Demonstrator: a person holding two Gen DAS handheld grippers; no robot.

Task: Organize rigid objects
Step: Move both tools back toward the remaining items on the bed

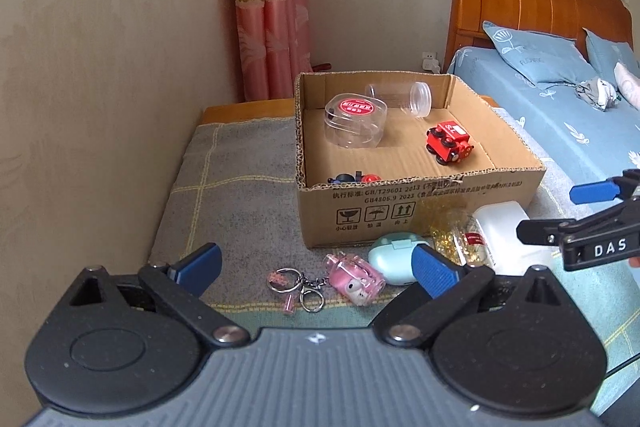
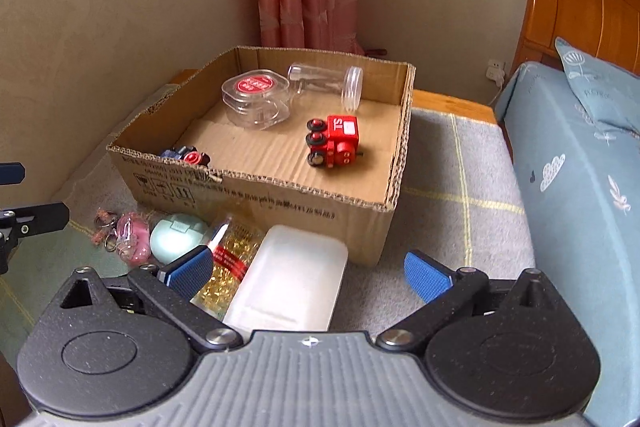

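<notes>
Looking down: I see the cardboard box (image 2: 280, 203) on a grey checked blanket (image 2: 460, 195) covering the counter, close to the wall-side edge, with the bed (image 2: 580, 167) along the other side.
Left gripper: my left gripper (image 1: 316, 267) has its blue fingers (image 1: 202, 263) spread wide, nothing between them; it hangs over the near edge above the pink keychain (image 1: 356, 279).
Right gripper: my right gripper (image 2: 316, 269) is also wide open; its fingers (image 2: 426, 275) stand either side of the white case (image 2: 296, 279) without pressing on it.
In the box: the red toy train (image 2: 336, 141) lies on its side near the middle; the clear round tub with a red label (image 2: 256, 103) and the clear jar (image 2: 324, 83) on its side are toward the far wall; a dark toy car (image 2: 186, 155) sits in the near corner.
Outside the box: along its near wall lie, in a row, the pink keychain, a mint-green case (image 2: 178, 239), a packet of gold bits (image 2: 232, 263) and the white case, each just beside the next.
</notes>
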